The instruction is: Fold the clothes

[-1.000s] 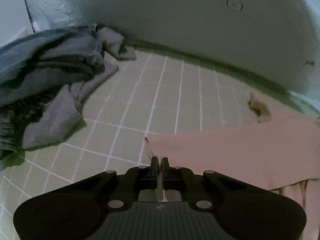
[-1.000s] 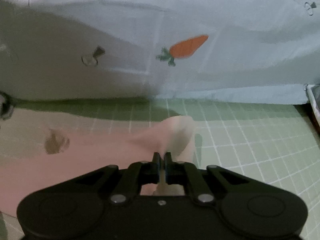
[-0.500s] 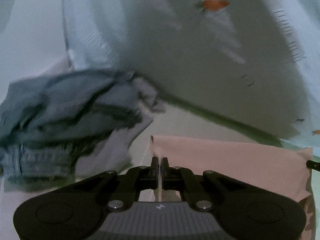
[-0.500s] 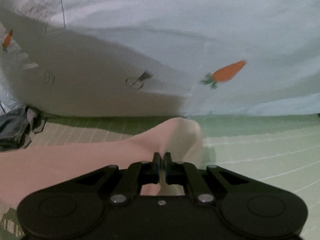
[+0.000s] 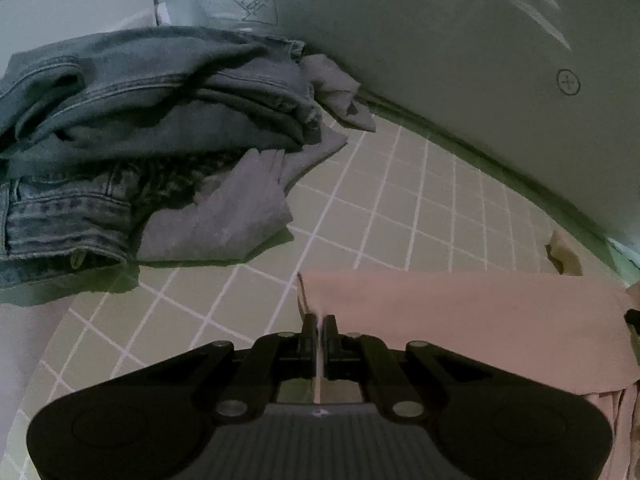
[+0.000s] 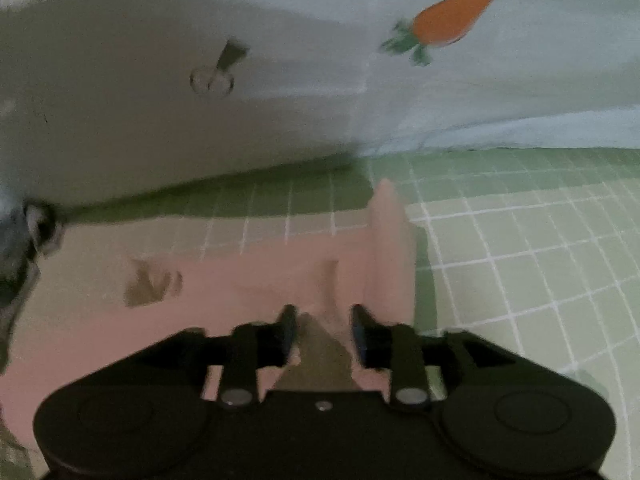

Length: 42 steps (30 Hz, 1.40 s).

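Since a second ago the right claw [image 6: 323, 330] has just been opening, so it's letting go of the pink garment [image 5: 460, 320], whose corner is sitting between its spread jaws. Left claw [image 5: 319, 326] is pinching the other corner, pressed tight. Risk I'm seeing: the freed edge is flopping crooked on the worktop [image 5: 400, 200], messing the fold.

Home laundry-folding spot: ahead of the tool, a gridded green mat [image 5: 400, 208], heaped jeans [image 5: 140, 96], carrot-print bedsheet [image 6: 500, 80] beyond.
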Each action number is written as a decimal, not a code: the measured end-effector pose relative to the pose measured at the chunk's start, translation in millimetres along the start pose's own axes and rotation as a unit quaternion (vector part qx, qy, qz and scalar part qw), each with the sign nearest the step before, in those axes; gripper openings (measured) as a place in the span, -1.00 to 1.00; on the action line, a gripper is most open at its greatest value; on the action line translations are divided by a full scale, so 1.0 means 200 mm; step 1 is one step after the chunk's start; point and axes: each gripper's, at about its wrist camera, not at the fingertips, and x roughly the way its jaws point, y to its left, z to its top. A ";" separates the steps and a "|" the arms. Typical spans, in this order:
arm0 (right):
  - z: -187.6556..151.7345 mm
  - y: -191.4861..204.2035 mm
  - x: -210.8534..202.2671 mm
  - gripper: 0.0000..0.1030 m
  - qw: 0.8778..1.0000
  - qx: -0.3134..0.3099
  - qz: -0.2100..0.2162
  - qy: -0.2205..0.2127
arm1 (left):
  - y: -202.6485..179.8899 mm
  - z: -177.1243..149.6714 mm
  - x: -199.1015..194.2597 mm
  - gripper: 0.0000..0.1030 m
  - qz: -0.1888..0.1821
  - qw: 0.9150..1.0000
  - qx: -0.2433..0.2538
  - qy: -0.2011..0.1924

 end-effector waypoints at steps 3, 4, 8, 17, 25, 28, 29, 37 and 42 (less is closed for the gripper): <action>-0.05 -0.04 -0.13 0.30 0.999 0.025 -0.022 -0.015 | -0.04 0.01 -0.02 -0.93 -0.011 1.000 0.006 -0.007; -0.08 -0.06 -0.18 0.32 0.999 0.026 -0.041 -0.019 | -0.06 0.01 -0.03 -0.93 -0.018 1.000 0.012 -0.011; -0.22 -0.13 -0.36 0.32 0.995 0.033 -0.092 -0.030 | -0.19 0.01 -0.11 -0.93 -0.050 0.997 0.047 -0.026; -0.64 -0.24 -0.69 0.33 0.988 0.065 -0.134 -0.029 | -0.65 -0.20 -0.42 -0.94 -0.157 0.974 0.154 -0.054; -0.94 -0.21 -0.87 0.43 0.986 0.064 -0.153 -0.010 | -0.79 -0.62 -0.68 -0.94 -0.196 0.957 0.215 -0.001; -1.01 -0.22 -0.93 0.43 0.987 0.058 -0.149 -0.006 | -0.81 -0.79 -0.72 -0.93 -0.195 0.954 0.226 0.029; -1.03 -0.22 -0.95 0.43 0.987 0.051 -0.150 -0.005 | -0.81 -0.83 -0.73 -0.91 -0.189 0.955 0.224 0.038; -1.13 -0.12 -1.11 0.43 0.991 -0.033 -0.129 -0.028 | -0.72 -0.98 -0.86 -0.06 -0.165 0.969 0.177 0.043; -1.21 0.00 -1.11 0.27 0.993 -0.074 -0.089 -0.019 | -0.64 -1.06 -0.91 0.14 -0.143 0.973 0.176 0.049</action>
